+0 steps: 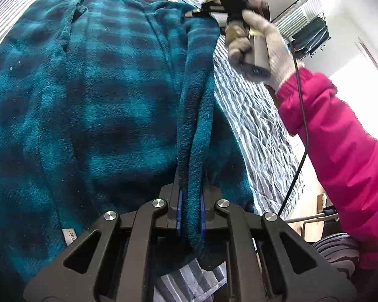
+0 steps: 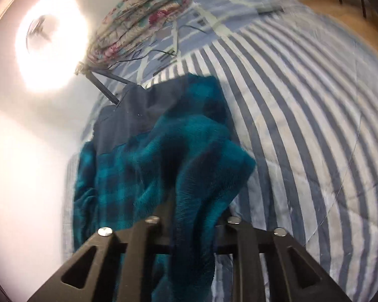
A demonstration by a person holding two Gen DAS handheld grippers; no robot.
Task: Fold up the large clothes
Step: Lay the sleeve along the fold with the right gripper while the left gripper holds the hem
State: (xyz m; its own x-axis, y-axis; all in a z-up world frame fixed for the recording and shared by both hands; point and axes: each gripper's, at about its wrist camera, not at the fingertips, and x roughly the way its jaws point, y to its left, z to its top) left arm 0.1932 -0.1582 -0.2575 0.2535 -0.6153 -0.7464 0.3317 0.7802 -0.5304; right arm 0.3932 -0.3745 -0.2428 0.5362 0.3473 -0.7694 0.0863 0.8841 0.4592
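Both grippers have a bite of the same teal plaid fleece garment (image 1: 93, 105), which lies spread over the striped bedspread (image 2: 302, 125) and fills the left and centre of the left wrist view. The left gripper (image 1: 189, 201), at the bottom centre of its frame, is pinched tight on a rolled edge of the fleece — blue pads pressed against the fold on either side. The right gripper (image 1: 196, 12) sits in the upper right of that frame, its jaws drawn together on the far end of the same edge. In its own view the right gripper (image 2: 194, 216) shows fabric bunched between the fingers at bottom centre, though blur makes the pad contact hard to read; it looks clamped.

To do this fold well, I'd say keep the edge taut between the two pinches, lift only enough to clear the bed, and carry both ends across together so the long side lands straight on the body of the garment.

Pose now: the gloved right hand (image 1: 259, 47) grips its handle in the upper right, pink sleeve (image 1: 340, 138) running down the right edge — both tools angled downward toward the bed.
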